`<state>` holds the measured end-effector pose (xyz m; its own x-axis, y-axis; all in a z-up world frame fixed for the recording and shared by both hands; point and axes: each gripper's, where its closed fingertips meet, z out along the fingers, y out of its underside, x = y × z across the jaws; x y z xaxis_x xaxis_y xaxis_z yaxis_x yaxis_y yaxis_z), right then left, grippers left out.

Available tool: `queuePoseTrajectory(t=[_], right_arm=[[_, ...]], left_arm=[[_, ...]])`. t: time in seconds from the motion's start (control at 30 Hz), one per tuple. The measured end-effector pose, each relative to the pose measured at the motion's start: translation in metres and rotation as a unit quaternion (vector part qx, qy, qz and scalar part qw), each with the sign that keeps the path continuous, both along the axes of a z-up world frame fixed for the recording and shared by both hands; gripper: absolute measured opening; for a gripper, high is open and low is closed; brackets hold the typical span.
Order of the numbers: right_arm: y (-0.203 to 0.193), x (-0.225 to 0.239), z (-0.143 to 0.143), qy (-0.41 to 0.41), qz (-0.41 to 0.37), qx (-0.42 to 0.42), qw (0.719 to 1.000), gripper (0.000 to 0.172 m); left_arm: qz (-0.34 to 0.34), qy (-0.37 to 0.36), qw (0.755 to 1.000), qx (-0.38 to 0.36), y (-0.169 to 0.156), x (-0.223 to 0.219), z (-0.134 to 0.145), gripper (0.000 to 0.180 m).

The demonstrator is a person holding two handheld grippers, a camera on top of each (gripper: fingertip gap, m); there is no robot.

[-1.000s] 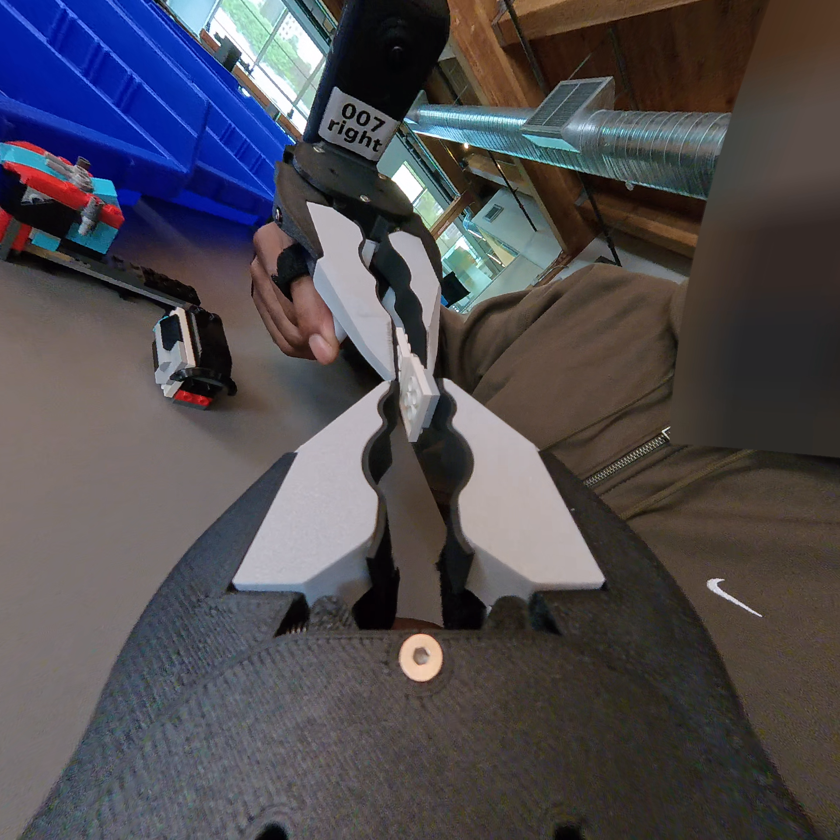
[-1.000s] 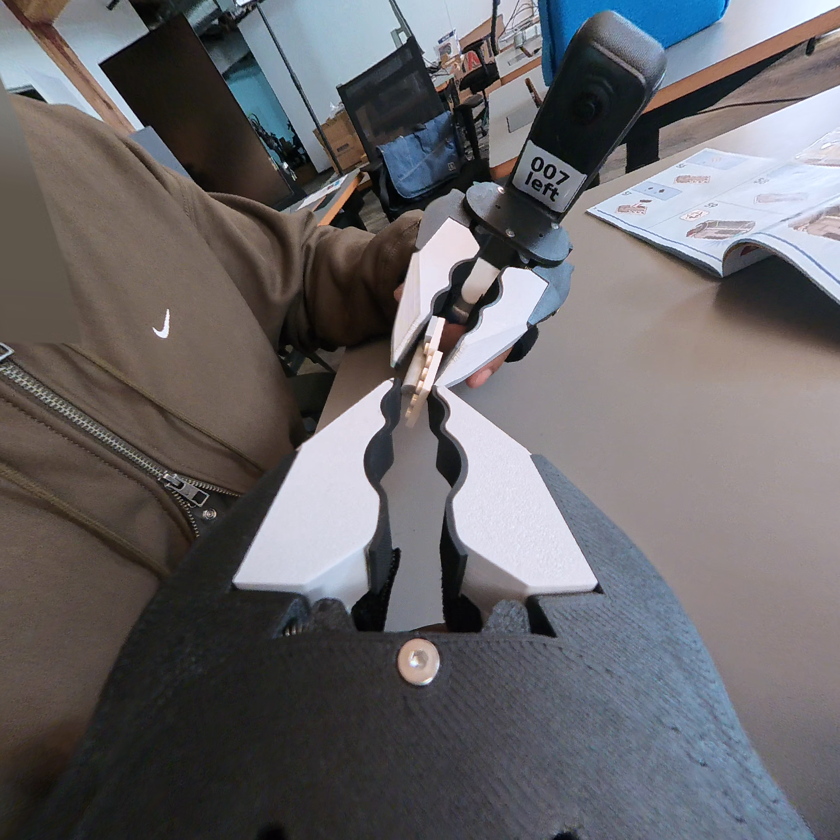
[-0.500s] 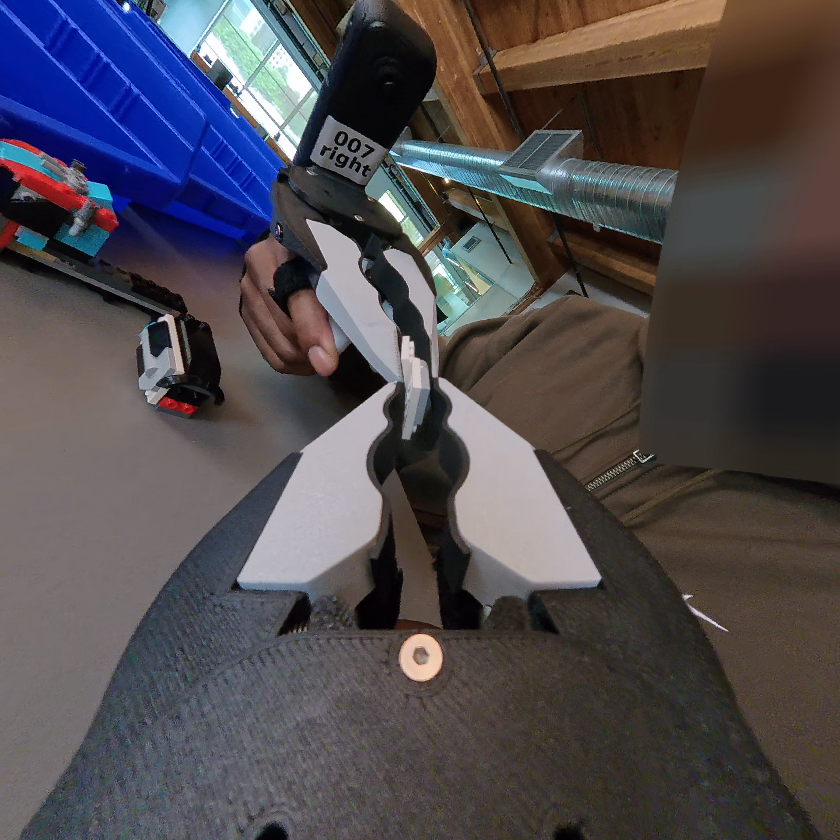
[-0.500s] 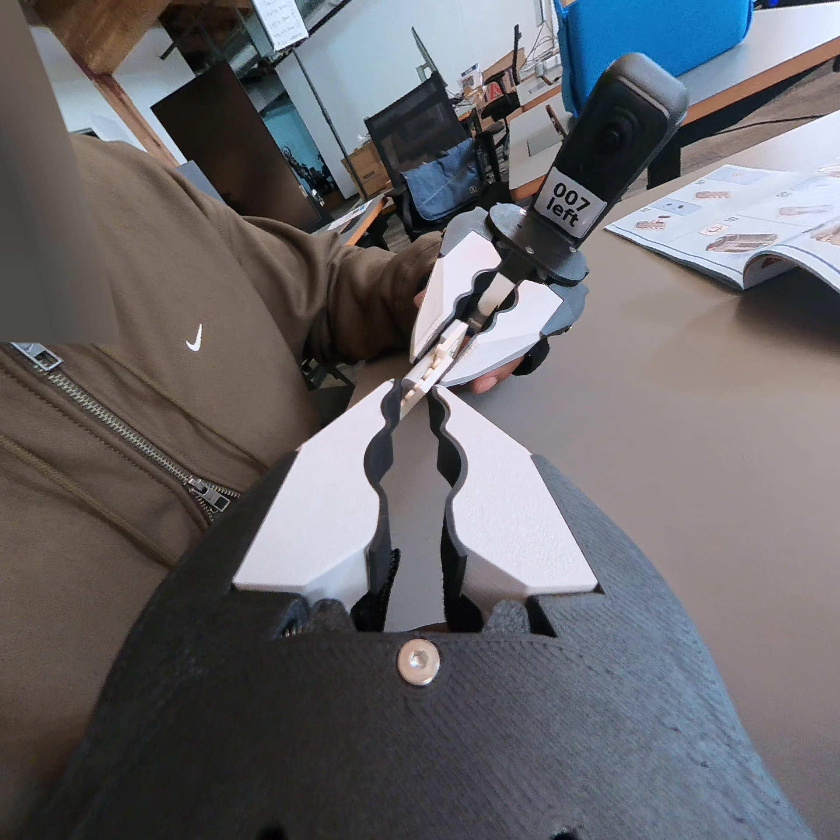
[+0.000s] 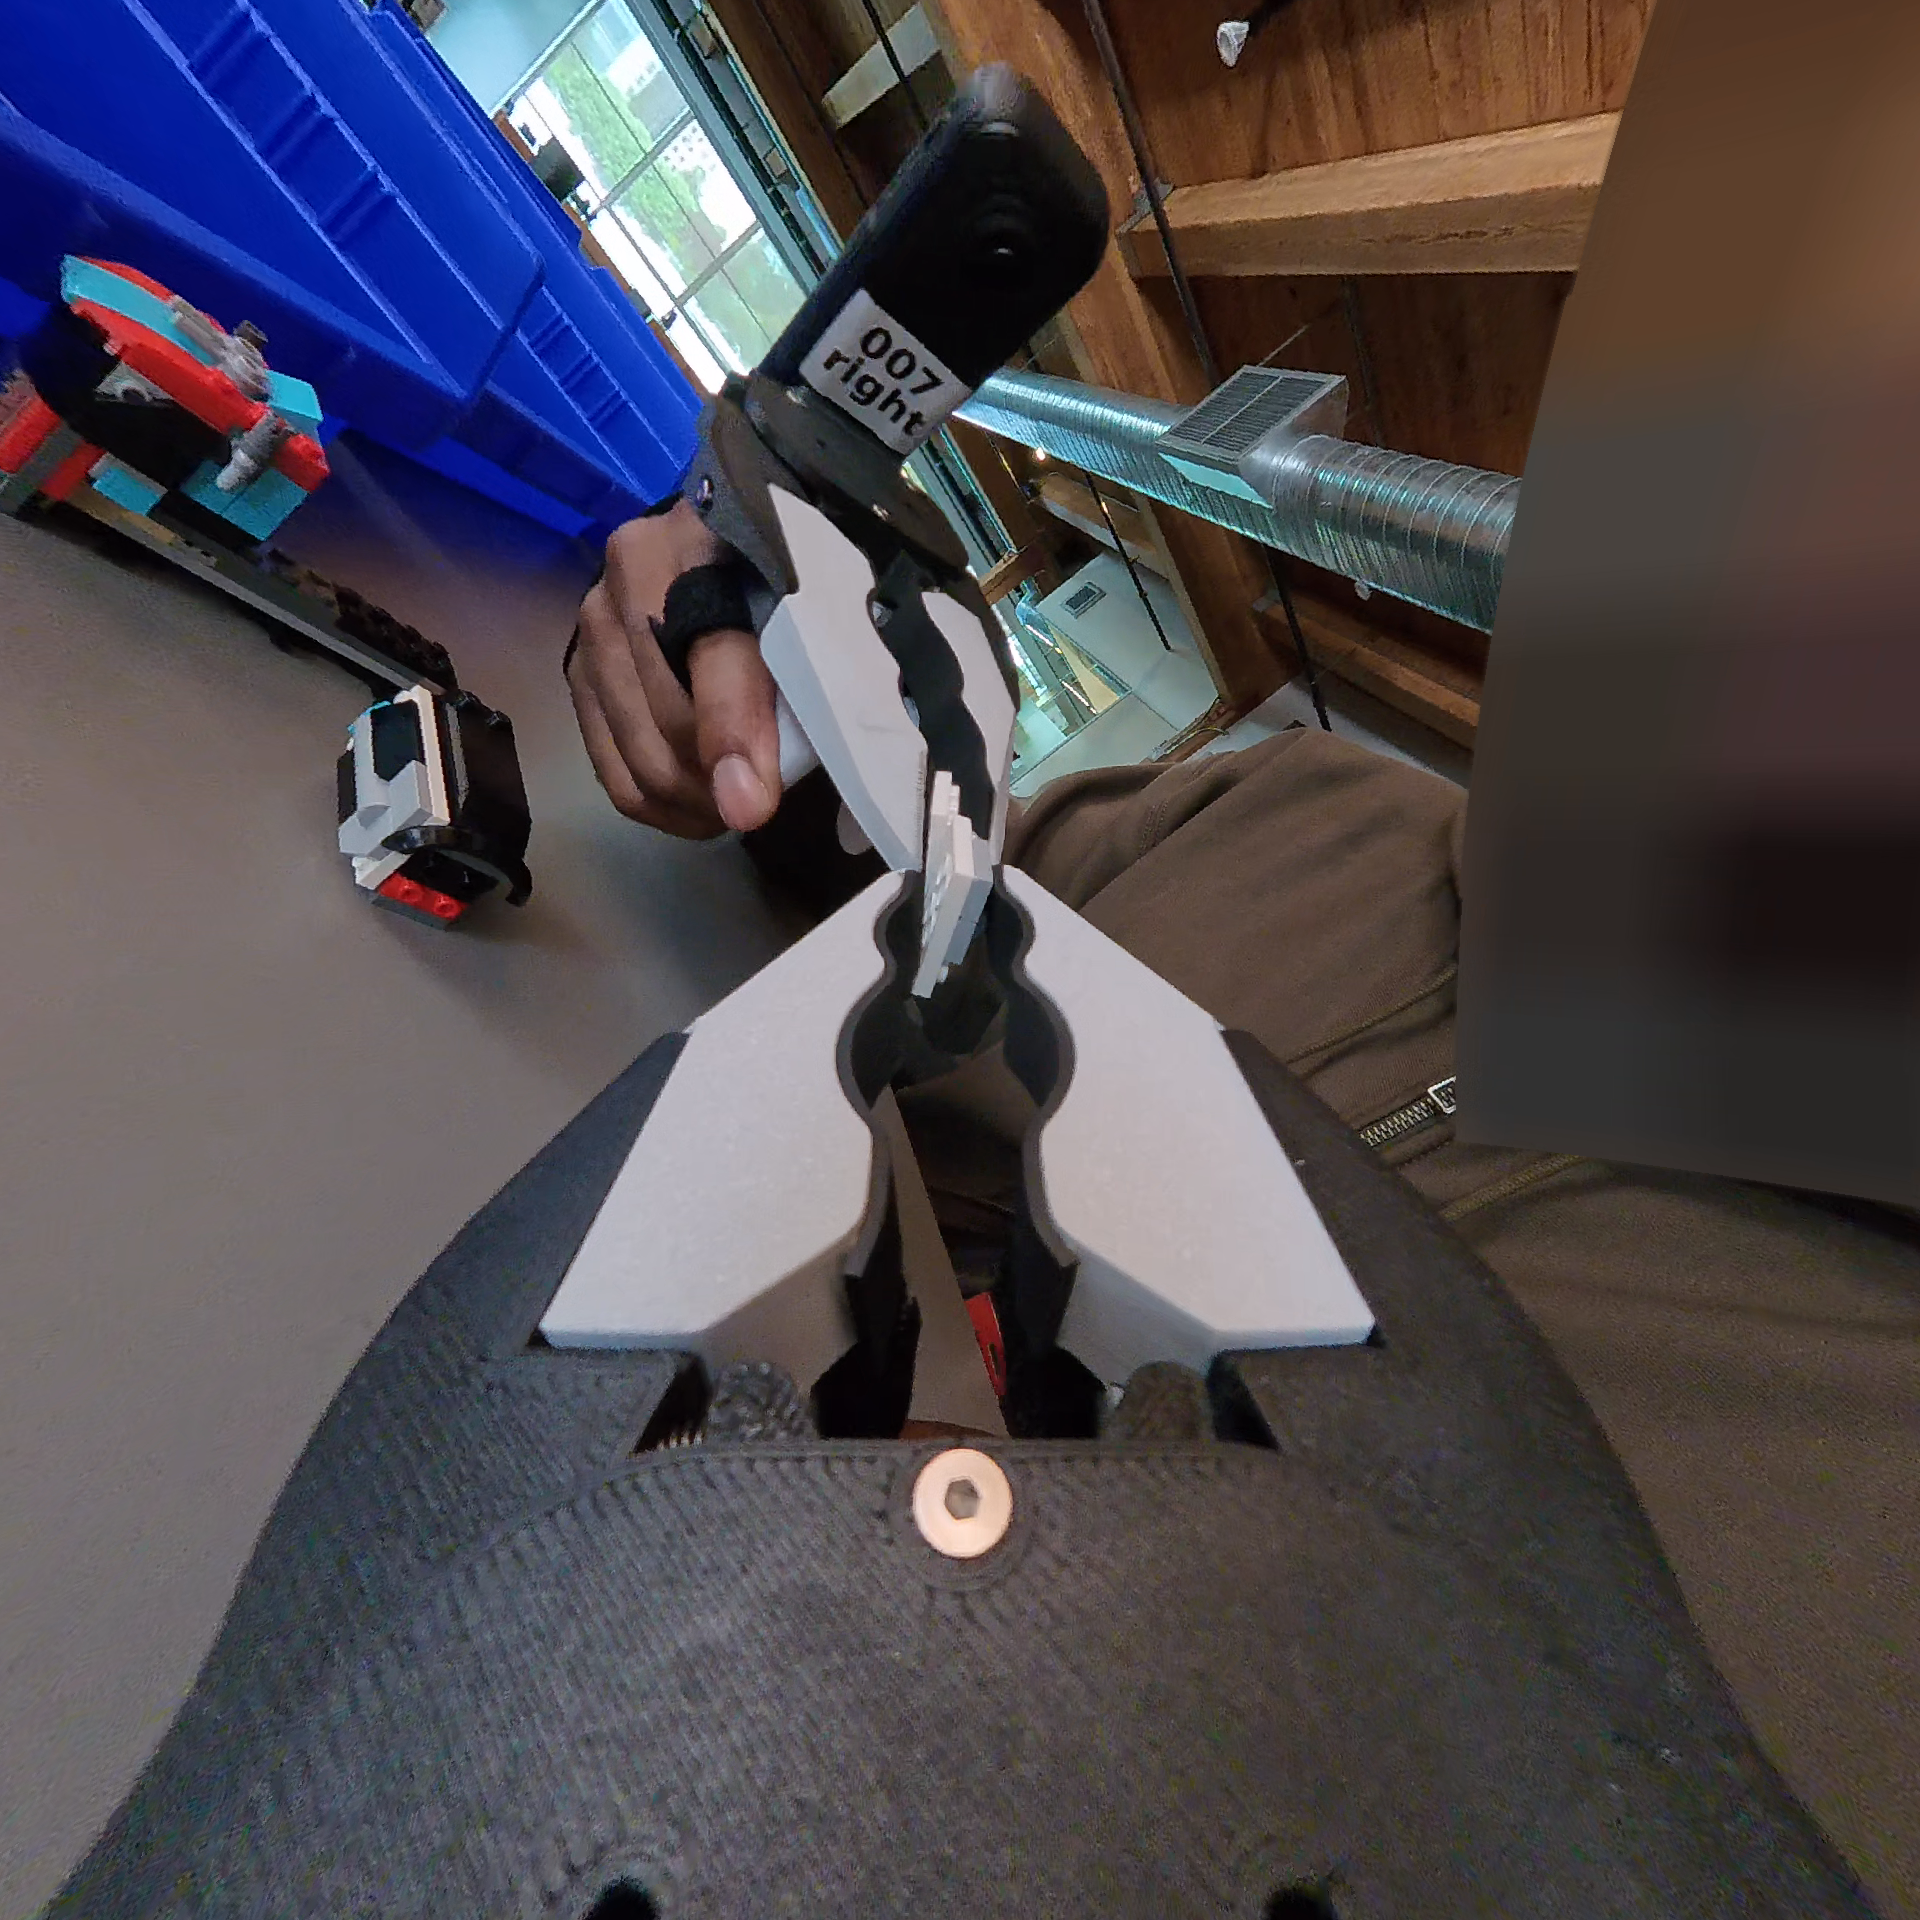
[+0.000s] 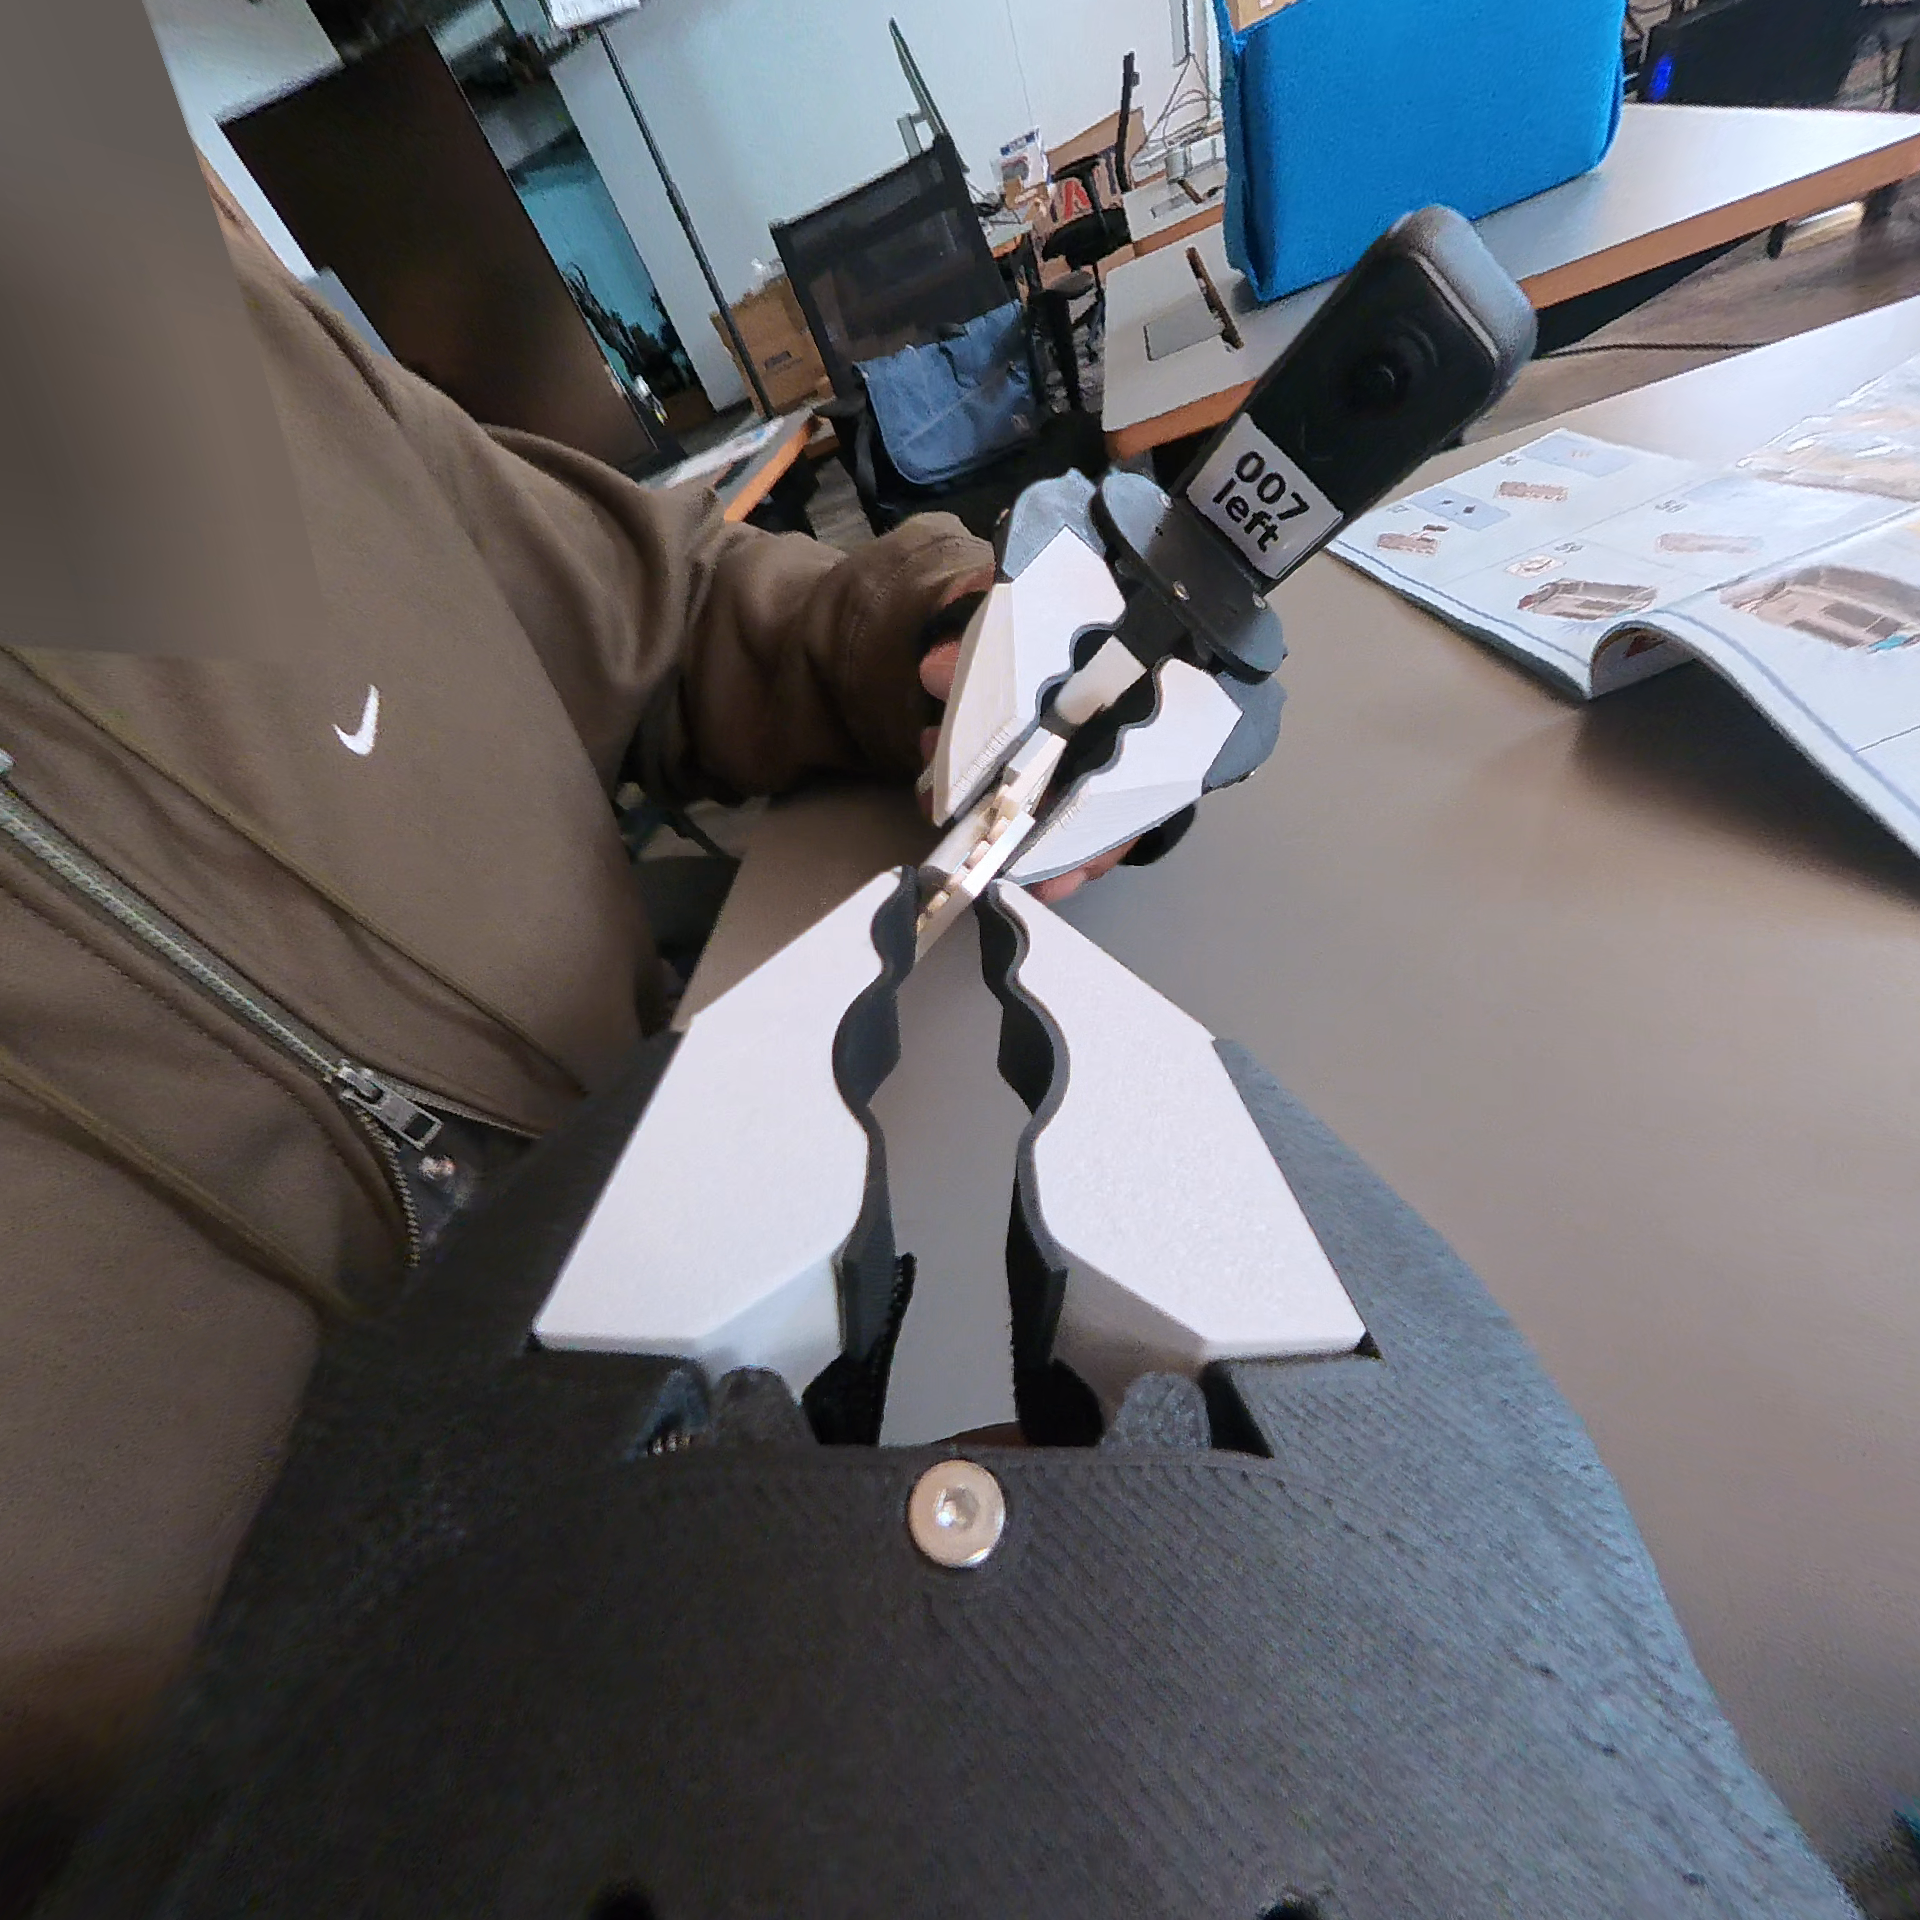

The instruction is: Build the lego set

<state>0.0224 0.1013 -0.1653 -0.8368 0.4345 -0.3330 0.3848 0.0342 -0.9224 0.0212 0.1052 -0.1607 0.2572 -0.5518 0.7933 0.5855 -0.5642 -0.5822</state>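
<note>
Two thin white studded plates [image 5: 948, 883] lie face to face in the air between my two grippers, above the grey table [image 5: 208, 1143]. My left gripper [image 5: 948, 896] is shut on the lower end of the plates. My right gripper [image 5: 928, 836] comes down from above in the left wrist view and pinches the upper end. In the right wrist view my right gripper [image 6: 948, 896] is shut on the near end of the plates [image 6: 982, 847], which slant up to the right. The left gripper [image 6: 1013, 805] grips the far end there. A hand [image 5: 675, 717] holds the right gripper.
A small black, white and red brick assembly [image 5: 426, 800] lies on the table at the left. A red and teal brick model [image 5: 177, 416] and blue bins [image 5: 260, 208] stand behind it. An open instruction booklet [image 6: 1714, 592] lies at the right. The person's brown jacket [image 6: 312, 831] is close by. The grippers are tip to tip, or close to it.
My left jaws have closed a little tighter on the plates. Both grippers have tilted together, so the plates now slant in the right wrist view. Both grasps have held throughout.
</note>
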Motion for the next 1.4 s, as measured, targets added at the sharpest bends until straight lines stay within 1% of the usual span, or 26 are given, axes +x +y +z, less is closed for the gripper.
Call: queuePoseTrajectory(t=[0.2,0.4,0.87,1.03,1.2,1.4], right_arm=[[0.000,0.002,-0.007,0.034,0.002,0.057,0.998,0.013],[0.000,0.004,-0.007,0.043,0.007,0.063,0.997,0.012],[-0.003,0.009,0.001,0.034,0.025,0.021,0.999,0.012],[-0.003,0.010,0.003,0.028,0.031,0.005,0.999,0.012],[-0.002,0.011,0.004,0.031,0.033,0.007,0.999,0.012],[-0.003,0.013,0.006,0.040,0.036,0.009,0.999,0.012]], left_arm=[[-0.009,0.001,1.000,-0.023,0.000,0.002,-0.005,0.012],[-0.010,-0.004,1.000,-0.025,0.000,0.004,-0.005,0.013],[-0.013,0.013,1.000,0.017,-0.002,0.012,0.002,0.014],[-0.014,0.006,1.000,0.026,-0.003,0.013,0.004,0.015],[-0.016,-0.001,0.999,0.027,-0.003,0.014,0.005,0.015],[-0.001,0.038,0.998,0.053,-0.003,0.015,0.006,0.018]])
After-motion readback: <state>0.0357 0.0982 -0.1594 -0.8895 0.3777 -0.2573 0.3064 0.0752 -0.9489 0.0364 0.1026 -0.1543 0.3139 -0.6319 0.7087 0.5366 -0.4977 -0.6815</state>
